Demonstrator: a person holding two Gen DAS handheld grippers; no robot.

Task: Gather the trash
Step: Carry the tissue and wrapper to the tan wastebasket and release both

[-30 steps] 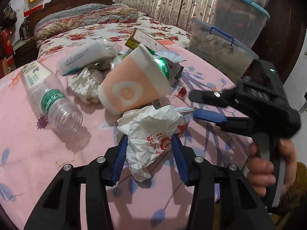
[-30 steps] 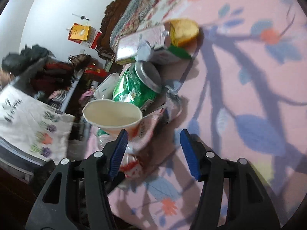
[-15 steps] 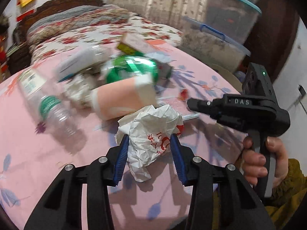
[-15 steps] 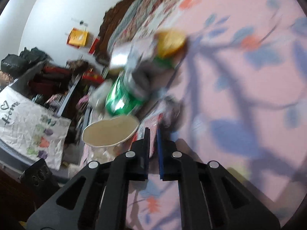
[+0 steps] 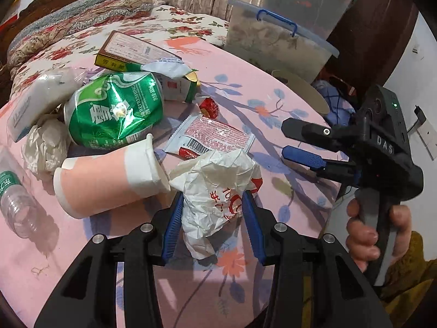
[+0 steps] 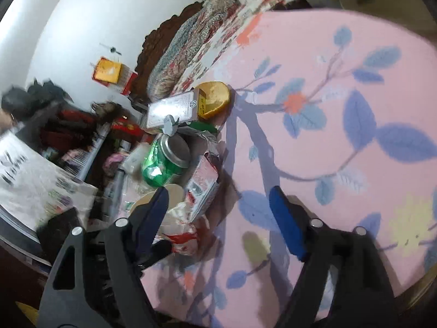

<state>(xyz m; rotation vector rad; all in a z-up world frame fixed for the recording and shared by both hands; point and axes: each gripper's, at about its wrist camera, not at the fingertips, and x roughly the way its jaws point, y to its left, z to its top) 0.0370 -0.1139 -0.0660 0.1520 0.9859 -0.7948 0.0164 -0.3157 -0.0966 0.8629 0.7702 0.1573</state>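
Currently, the left claw is closed onto a crumpled white wrapper, pads touching both its sides, near the front edge of the pink floral bench. A paper cup lies on its side touching the wrapper; a crushed green can and a flat snack packet lie just behind. The right claw is spread wide with nothing between its pads, over the bench's right edge.
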